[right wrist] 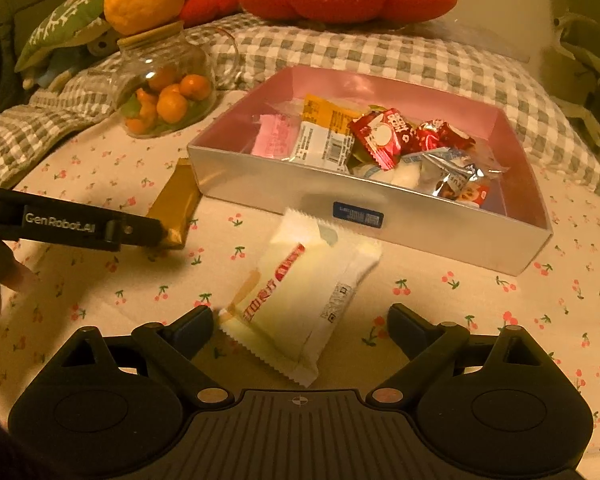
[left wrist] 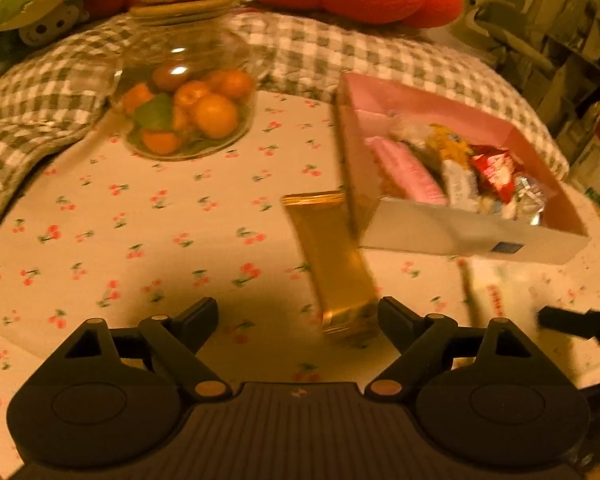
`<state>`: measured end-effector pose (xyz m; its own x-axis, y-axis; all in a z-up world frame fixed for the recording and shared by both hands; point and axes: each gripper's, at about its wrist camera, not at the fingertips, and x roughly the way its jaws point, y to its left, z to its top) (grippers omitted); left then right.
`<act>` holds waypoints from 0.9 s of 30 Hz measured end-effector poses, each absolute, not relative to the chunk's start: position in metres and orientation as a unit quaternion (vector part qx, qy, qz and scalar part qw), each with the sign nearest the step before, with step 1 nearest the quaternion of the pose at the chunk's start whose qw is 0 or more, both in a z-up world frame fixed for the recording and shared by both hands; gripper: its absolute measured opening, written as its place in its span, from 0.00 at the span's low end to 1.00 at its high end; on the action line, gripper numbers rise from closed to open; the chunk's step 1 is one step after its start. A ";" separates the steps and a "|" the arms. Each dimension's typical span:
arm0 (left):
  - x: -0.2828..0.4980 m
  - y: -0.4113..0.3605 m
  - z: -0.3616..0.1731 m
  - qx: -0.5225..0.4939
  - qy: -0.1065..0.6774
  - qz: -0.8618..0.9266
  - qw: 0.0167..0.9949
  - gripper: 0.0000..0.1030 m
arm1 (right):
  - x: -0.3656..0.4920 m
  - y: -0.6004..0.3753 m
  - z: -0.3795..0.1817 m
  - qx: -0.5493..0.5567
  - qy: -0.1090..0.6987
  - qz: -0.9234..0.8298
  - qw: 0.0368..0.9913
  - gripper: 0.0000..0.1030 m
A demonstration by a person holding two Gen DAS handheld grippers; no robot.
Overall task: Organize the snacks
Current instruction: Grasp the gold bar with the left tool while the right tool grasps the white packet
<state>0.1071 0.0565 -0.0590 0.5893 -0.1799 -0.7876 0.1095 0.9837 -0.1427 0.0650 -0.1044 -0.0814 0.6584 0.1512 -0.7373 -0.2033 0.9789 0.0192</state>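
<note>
Largest in both views is the cherry-print sheet (right wrist: 100, 280) of the bed, which carries everything. On it, in the upper right of the right wrist view, sits our pink-lined box (right wrist: 380, 88), already holding a pile of wrapped snacks (right wrist: 380, 136). A glass jar of small oranges (right wrist: 168, 92) stands at the upper left, well apart from the work.

Two snacks are still outside the box. The white wafer packet (right wrist: 304, 292) lies flat in the lower centre of the right wrist view, just in front of the box wall, between the spread jaws of our right gripper (right wrist: 300, 328), which grasps nothing. The gold bar (left wrist: 336, 264) lies beside the box's left corner; our left gripper (left wrist: 298, 316) is also released, one finger (left wrist: 396, 316) close by the bar's near end.

To do this well, we judge that each gripper should centre over its packet's narrow width, press down lightly, close across it, then lift clear of the wall before dropping in.
</note>
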 end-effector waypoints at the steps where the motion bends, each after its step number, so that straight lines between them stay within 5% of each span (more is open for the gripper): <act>1: 0.109 0.052 -0.060 -0.040 0.445 -0.083 0.891 0.83 | 0.065 -0.104 -0.082 -0.032 0.401 0.096 0.911 0.93; 11: 0.116 0.021 -0.071 0.015 0.431 -0.038 0.902 0.81 | 0.064 -0.106 -0.083 -0.024 0.387 0.082 0.918 0.91; 17: 0.114 0.025 -0.068 0.009 0.429 -0.025 0.903 0.61 | 0.065 -0.107 -0.082 -0.016 0.385 0.076 0.919 0.87; 22: 0.113 0.031 -0.066 0.007 0.429 -0.023 0.903 0.41 | 0.064 -0.108 -0.080 -0.012 0.383 0.074 0.921 0.66; 27: 0.112 0.033 -0.065 0.005 0.436 -0.022 0.900 0.30 | 0.065 -0.107 -0.078 -0.006 0.386 0.073 0.919 0.61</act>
<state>0.1118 0.0332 -0.0648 0.6193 -0.0353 -0.7843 0.0443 0.9990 -0.0100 0.0645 -0.1073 -0.0777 0.6909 0.1285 -0.7115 -0.1382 0.9894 0.0446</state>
